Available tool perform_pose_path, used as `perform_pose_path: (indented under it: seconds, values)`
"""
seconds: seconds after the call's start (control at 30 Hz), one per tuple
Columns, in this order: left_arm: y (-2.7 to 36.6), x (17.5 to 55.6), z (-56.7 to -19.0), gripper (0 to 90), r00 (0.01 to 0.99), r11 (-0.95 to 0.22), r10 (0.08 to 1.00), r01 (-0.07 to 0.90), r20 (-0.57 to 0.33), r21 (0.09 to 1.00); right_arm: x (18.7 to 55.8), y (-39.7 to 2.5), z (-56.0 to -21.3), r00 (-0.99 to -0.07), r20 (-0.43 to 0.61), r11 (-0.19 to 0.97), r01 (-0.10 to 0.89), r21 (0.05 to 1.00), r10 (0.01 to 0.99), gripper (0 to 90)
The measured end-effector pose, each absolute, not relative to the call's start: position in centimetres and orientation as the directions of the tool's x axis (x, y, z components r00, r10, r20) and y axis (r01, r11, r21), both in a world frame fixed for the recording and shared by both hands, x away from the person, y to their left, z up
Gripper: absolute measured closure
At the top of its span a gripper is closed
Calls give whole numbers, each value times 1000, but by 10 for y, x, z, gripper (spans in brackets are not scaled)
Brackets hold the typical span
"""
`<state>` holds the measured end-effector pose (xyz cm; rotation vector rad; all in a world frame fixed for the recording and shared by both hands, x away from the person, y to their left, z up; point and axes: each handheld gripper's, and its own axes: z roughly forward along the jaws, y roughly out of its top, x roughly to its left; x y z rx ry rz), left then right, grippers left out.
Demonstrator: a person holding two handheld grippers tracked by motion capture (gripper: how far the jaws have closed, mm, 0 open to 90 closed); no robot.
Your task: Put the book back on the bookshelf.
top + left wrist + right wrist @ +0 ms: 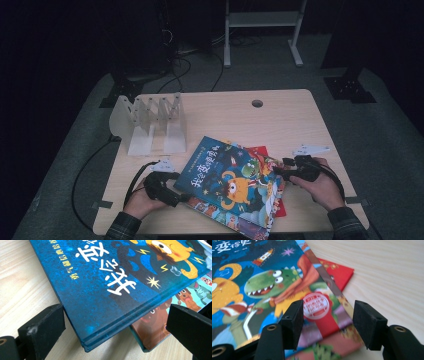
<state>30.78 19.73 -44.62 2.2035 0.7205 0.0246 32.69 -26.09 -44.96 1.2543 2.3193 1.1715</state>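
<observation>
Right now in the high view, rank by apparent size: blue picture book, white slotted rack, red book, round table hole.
Largest to smallest, as they look:
1. blue picture book
2. white slotted rack, though it sits farther from the camera, so this gap is unsure
3. red book, mostly covered; visible part only
4. round table hole

Looks like lab or recording studio, not home. Pale wood table [280, 112] with cable hole [257, 103] stands alone on grey carpet [385, 145], dark surround on all sides. Black cables [182, 65] trail across floor behind table; white metal frame [262, 22] and black stand bases [349, 87] (probably camera or light rigs, too dark to tell) ring it. Props on table look staged: white rack [150, 122], picture books [232, 185].
</observation>
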Motion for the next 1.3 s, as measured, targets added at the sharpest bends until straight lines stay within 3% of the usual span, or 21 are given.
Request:
perform_pose_path:
  seconds: [0.2, 0.7, 1.3]
  values:
    - [196, 308, -445, 11, 838, -518, 503, 488, -211, 702, 322, -265, -452, -592, 189, 275, 603, 749, 783, 416]
    - [195, 310, -449, 11, 835, -514, 497, 504, -238, 694, 340, -254, -452, -600, 168, 290, 590, 753, 782, 405]
    - [209, 320, -450, 0, 785, -437, 564, 547, -256, 714, 342, -237, -452, -646, 173, 322, 573, 753, 743, 405]
